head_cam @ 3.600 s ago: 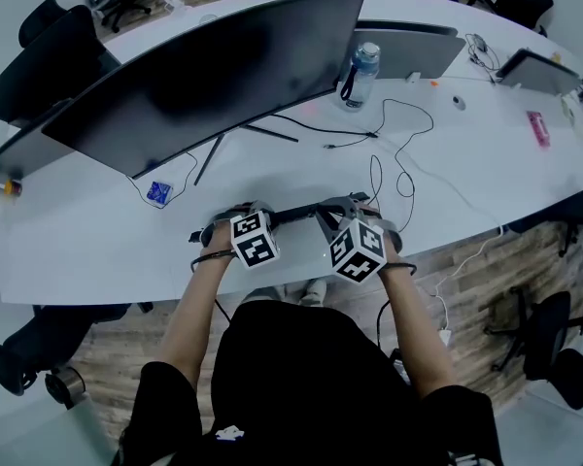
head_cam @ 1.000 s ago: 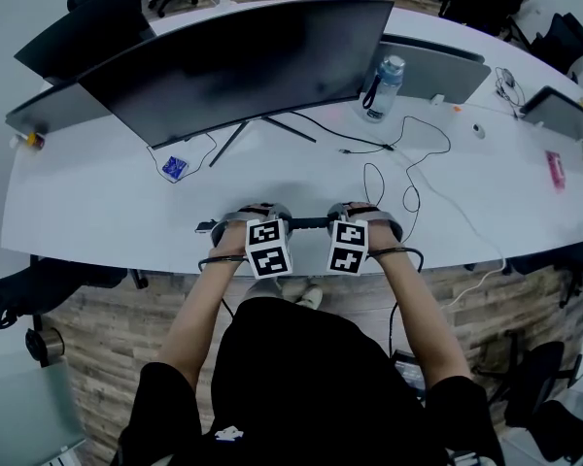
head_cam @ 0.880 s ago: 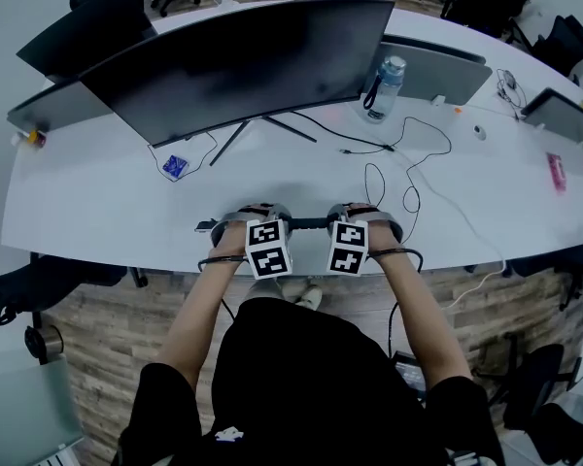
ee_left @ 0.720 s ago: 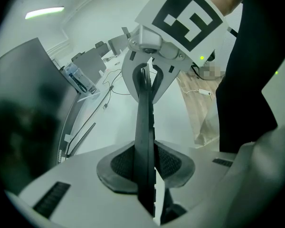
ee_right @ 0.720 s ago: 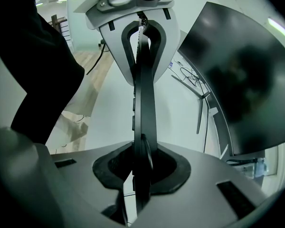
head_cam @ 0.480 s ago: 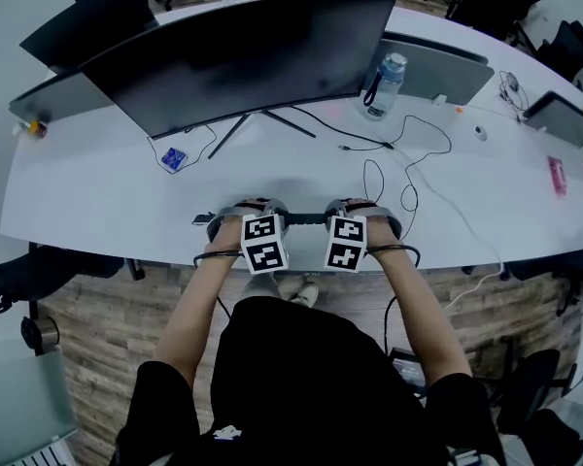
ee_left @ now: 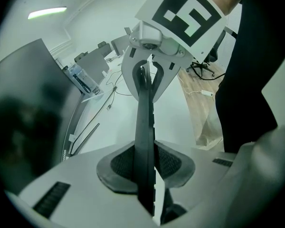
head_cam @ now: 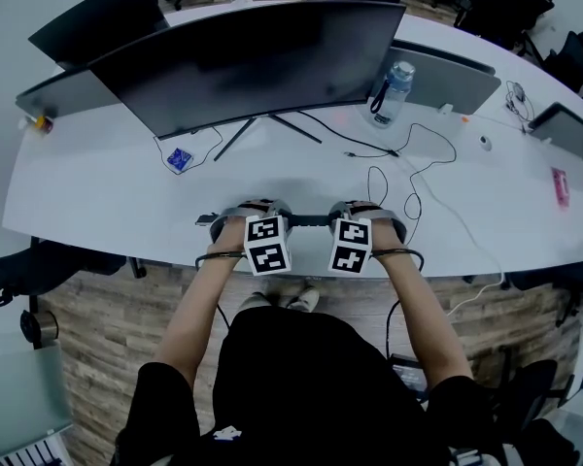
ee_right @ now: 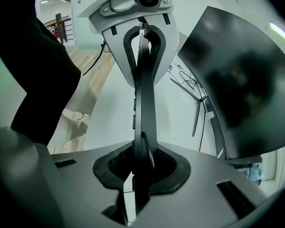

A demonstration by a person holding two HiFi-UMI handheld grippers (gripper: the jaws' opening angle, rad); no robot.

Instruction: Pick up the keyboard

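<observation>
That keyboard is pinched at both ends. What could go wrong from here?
1. The left hand-held gripper and right hand-held gripper each pinch only a thin edge of the keyboard. The right jaws have just been closing on it, so that grip may slip.
2. It is at the desk's front edge, so a slip could drop it to the floor.
3. Loose cables beside the right gripper might snag.

The white curved desk (head_cam: 87, 197) lies bare at near left, and in the strip between the thin black keyboard (head_cam: 311, 220) at its near edge and the wide black curved monitor (head_cam: 243, 56) further back. Thin black stand legs (head_cam: 231, 141) and a small blue packet (head_cam: 180, 158) sit at that strip's far left. Looped black cables (head_cam: 409, 194) clutter the right. A clear bottle with a blue cap (head_cam: 393, 93) stands at far right.
</observation>
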